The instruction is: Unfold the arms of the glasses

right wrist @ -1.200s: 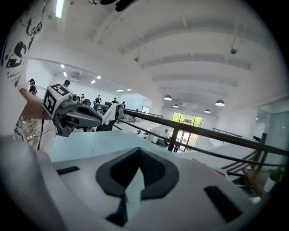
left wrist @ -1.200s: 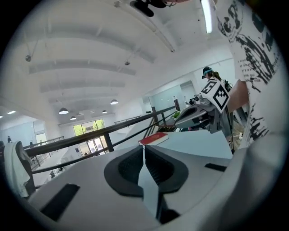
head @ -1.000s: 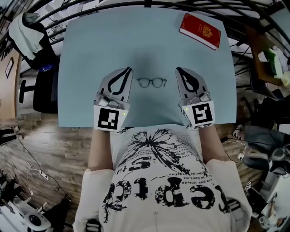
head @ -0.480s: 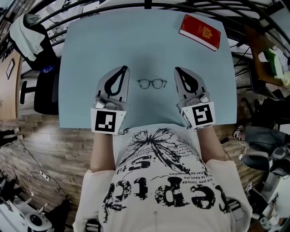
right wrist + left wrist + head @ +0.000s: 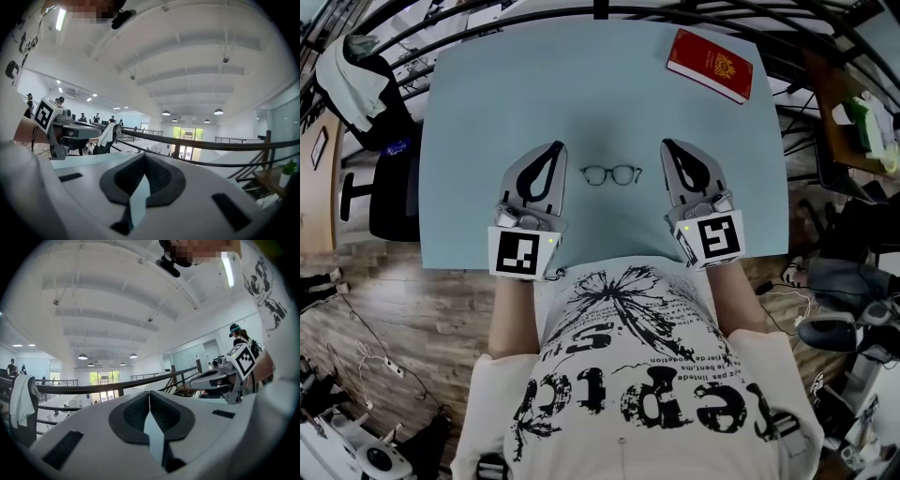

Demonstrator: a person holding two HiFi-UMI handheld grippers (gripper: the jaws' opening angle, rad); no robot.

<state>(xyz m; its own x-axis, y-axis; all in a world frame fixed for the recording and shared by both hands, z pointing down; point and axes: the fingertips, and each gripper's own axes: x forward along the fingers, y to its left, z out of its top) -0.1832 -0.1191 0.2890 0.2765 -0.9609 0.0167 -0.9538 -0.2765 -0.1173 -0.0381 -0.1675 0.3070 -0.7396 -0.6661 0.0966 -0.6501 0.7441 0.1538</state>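
A pair of thin dark-framed glasses (image 5: 611, 174) lies on the pale blue table (image 5: 487, 103), lenses side by side, arms not seen spread. My left gripper (image 5: 556, 147) rests on the table just left of the glasses, jaws shut and empty. My right gripper (image 5: 667, 146) rests just right of them, also shut with nothing held. Both point away from me and flank the glasses without touching them. In the left gripper view the jaws (image 5: 149, 394) meet tip to tip; in the right gripper view the jaws (image 5: 144, 157) do the same. The glasses do not show in either gripper view.
A red booklet (image 5: 711, 64) lies at the table's far right corner. A black rail runs beyond the far edge. A dark chair (image 5: 389, 178) with a white cloth (image 5: 342, 70) stands left of the table. Cluttered gear (image 5: 853, 272) sits to the right.
The left gripper shifted slightly left and back toward me from a second ago. The right gripper and glasses have barely moved.
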